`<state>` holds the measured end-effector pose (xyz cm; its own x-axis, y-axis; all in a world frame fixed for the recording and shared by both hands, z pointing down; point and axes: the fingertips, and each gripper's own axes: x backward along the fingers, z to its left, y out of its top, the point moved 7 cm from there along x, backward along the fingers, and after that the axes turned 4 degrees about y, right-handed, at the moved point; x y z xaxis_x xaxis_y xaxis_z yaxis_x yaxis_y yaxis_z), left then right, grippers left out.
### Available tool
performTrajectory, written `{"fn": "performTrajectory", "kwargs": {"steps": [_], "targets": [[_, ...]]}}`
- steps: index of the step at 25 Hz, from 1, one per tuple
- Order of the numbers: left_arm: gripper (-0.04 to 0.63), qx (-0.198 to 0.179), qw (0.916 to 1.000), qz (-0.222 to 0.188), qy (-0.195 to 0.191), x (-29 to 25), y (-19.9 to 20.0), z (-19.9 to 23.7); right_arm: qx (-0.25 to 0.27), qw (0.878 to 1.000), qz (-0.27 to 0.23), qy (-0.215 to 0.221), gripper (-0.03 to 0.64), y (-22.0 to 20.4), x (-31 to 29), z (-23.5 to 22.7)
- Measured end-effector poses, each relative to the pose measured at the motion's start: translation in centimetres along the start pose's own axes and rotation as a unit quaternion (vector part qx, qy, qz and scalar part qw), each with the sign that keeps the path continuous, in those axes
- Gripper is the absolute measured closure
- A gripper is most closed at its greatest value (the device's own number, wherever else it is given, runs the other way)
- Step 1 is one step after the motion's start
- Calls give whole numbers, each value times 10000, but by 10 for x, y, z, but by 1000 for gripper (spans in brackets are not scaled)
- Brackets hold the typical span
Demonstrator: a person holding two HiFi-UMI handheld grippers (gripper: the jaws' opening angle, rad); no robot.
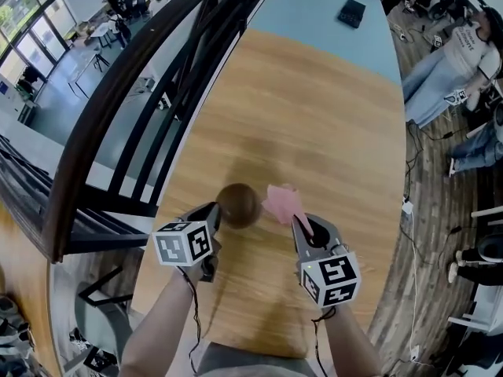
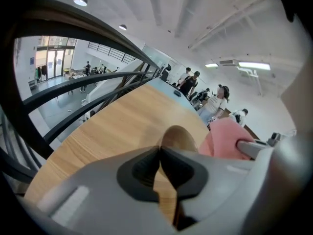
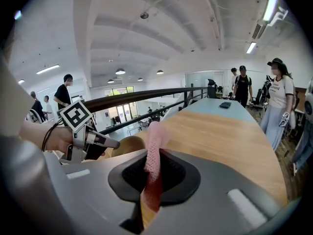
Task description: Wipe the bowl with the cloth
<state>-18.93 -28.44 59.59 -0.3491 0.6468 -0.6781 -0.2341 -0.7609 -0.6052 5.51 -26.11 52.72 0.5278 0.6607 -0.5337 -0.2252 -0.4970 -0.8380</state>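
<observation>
Bowl (image 1: 238, 204): brown, over table (image 1: 314, 116), rim seemingly pinched in near-closed left gripper (image 1: 214, 214). Cloth (image 1: 281, 201): pink, clamped in right gripper (image 1: 302, 225), just beside bowl. Step: bringing cloth to bowl. Next: press cloth on, rub.

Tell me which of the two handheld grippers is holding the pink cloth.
The right gripper: the pink cloth is pinched between its jaws, while the left gripper is shut on the rim of the round brown bowl.

Your grey left hand-held gripper (image 1: 215, 213) and right hand-held gripper (image 1: 299, 222) have black pads (image 2: 139, 173), white black-marked cubes (image 1: 183, 242) and thin black cables (image 1: 192, 305) behind.
</observation>
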Motion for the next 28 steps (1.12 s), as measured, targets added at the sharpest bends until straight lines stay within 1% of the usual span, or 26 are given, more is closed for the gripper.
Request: {"fn": "performTrajectory", "kwargs": {"steps": [4,9,12,16,19,22,24,25,28], "targets": [[586,120,9999,96,-34,-25,-6,12,-104,9999,58,-9,595,-13,-7,-4],[586,221,9996,132,-73,-42,-14,20,-201,9997,164,-49,595,-30,-13,-6],[586,491,9984,148,-217,-50,-22,23,-255,9995,183,-46,595,-37,-14,-6],[588,831,9960,238,-241,-58,-26,25,-330,9993,152,-40,595,-41,-12,-9],[588,885,9955,230,-243,-61,-25,24,-334,9993,156,-44,595,-44,-8,-11],[584,806,9961,207,-300,-63,-22,19,-335,9993,157,-14,595,-46,-5,-11],[562,820,9957,176,-390,-64,-19,15,-336,9993,153,10,595,-46,-3,-11],[548,871,9951,154,-441,-64,-18,12,-336,9993,152,18,595,-46,-2,-11],[534,1082,9925,104,-566,-64,-19,10,-335,9993,137,36,595,-47,1,-9]]}}
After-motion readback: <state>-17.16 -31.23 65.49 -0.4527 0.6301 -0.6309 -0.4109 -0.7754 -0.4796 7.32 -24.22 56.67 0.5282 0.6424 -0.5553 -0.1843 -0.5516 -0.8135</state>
